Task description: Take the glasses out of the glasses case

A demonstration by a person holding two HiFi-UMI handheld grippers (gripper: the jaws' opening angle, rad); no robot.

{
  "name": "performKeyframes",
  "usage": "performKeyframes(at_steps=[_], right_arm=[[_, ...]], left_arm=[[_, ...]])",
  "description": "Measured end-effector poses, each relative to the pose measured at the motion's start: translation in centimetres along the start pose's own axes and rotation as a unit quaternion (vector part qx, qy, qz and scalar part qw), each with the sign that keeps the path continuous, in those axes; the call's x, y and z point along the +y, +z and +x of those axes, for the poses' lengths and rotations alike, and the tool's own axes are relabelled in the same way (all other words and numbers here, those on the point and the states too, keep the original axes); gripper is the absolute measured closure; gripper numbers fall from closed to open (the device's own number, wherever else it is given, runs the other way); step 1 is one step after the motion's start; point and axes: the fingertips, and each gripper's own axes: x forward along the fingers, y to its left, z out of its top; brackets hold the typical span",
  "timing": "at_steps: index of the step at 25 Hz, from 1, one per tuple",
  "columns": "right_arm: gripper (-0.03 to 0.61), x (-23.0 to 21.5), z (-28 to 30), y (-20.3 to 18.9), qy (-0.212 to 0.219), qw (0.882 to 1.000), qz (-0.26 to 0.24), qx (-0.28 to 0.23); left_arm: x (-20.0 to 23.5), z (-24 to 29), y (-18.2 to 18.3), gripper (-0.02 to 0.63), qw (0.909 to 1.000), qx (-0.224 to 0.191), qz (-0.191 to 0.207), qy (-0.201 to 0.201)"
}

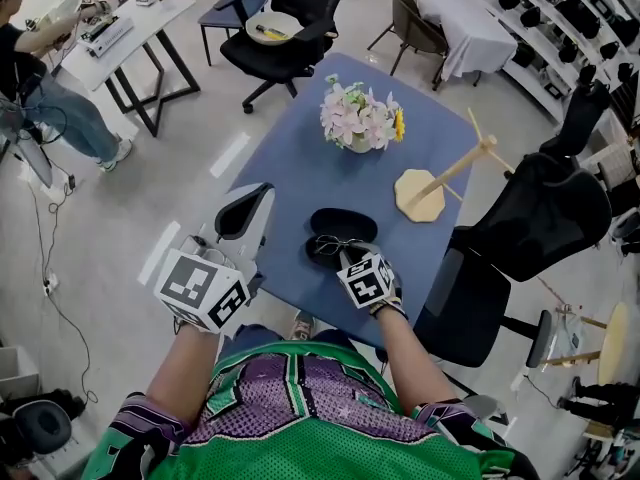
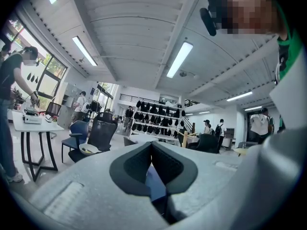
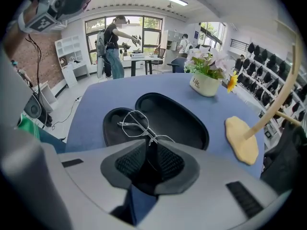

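A black glasses case [image 1: 342, 226] lies open on the blue table [image 1: 300, 158], both halves flat. Thin wire-framed glasses [image 3: 135, 123] sit over its left half [image 3: 115, 128]. My right gripper [image 3: 150, 144] is shut on the glasses near where the lenses meet the arm; in the head view it [image 1: 343, 254] is at the case's near edge. My left gripper [image 1: 258, 196] hangs off the table's left edge, tilted upward, shut with nothing in it. Its own view shows the closed fingertips [image 2: 144, 152] against the ceiling and the far room.
A white pot of flowers [image 1: 358, 118] stands at the table's middle. A wooden stand [image 1: 428, 190] with a slanted pole is right of the case. A black office chair [image 1: 520, 238] is close to the right, another chair [image 1: 285, 28] beyond the table. A person [image 1: 40, 88] stands far left.
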Motion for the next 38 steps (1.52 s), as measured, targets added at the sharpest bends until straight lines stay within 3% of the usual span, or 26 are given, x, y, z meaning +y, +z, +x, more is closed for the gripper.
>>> performKeyframes(at_steps=[19,29,38], right_arm=[[0.531,0.6,0.9,-0.6,0.034,0.997,-0.021,0.063],[0.560,0.5,0.8,-0.7,0.019,0.998,-0.031,0.059],[0.571,0.2,0.3,-0.3,-0.006,0.999,-0.026,0.024]], left_arm=[[0.2,-1.0,0.8,0.598,0.9998,0.001,0.011,0.018],[0.3,-2.3,1.5,0.598,0.9995,0.007,0.029,0.009],[1.9,-4.5,2.7,0.598,0.9996,-0.001,0.027,0.003]])
